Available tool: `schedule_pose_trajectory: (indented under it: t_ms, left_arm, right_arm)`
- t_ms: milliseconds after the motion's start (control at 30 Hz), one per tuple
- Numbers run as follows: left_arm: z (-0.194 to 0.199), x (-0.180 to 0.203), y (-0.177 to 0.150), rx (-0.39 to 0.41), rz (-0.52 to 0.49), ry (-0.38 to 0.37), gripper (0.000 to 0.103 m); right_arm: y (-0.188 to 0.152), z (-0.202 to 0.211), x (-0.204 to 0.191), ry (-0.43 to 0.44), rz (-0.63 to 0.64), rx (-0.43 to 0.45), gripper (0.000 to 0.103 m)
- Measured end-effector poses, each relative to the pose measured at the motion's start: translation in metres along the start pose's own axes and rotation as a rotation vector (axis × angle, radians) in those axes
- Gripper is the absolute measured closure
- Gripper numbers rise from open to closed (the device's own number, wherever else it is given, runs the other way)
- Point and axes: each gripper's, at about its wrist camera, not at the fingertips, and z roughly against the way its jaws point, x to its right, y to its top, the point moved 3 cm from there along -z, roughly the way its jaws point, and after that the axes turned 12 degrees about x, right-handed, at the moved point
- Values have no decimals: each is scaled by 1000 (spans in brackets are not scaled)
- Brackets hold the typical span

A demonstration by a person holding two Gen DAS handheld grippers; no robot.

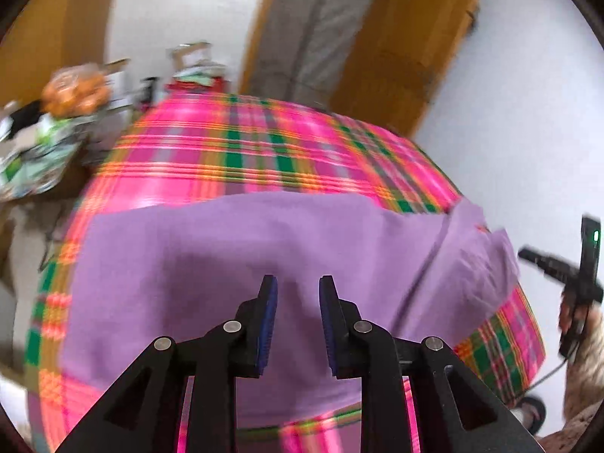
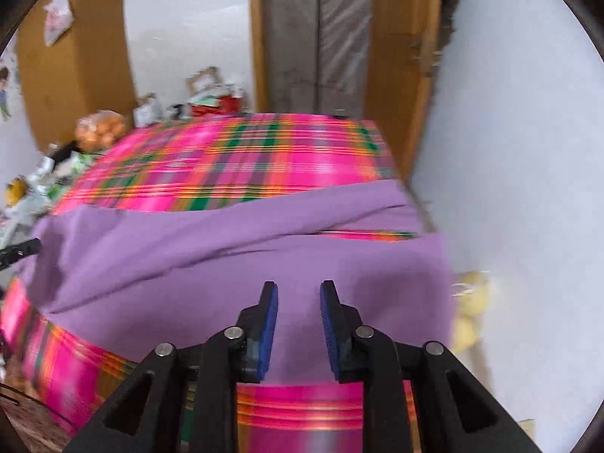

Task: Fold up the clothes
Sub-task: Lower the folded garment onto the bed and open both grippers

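Left wrist view: the left gripper (image 1: 298, 287) hangs released, jaws parted with nothing between them, above the purple garment (image 1: 234, 249) spread over the plaid sheet (image 1: 234, 143). In the right wrist view the right gripper (image 2: 298, 292) is likewise empty. The garment's far edge (image 2: 264, 207) lies rumpled across mid-frame; a careless pinch could catch the sheet too. No containers can be made out in the blur.

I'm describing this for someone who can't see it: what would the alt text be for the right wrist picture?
A purple garment lies spread and partly folded on a surface covered with a pink, green and orange plaid cloth. The right tongs, black with blue pads, hang open above its near edge with nothing between them. A wooden door frame, white walls and blurred clutter lie beyond.
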Motion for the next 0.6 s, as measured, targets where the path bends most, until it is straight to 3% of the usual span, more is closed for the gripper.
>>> schedule_pose_trajectory:
  t_ms: [100,300,400,600]
  left_arm:
    - [-25,28,-1,-36,-40,-68,79]
    - [-56,68,-16,-109,-65,-174,79]
    - [-63,75,-24,-135,-96,-173,79]
    - [-72,71,-32,-172,-34,-177,80]
  right_arm:
    - [-3,-6,19,-63,-9,-8,79]
    - [-12,-53,1,25,-79,-45,79]
    - [-2,-76,-17,86,-94,-51,79]
    - [25,-114,-31,127,-127,-57,79]
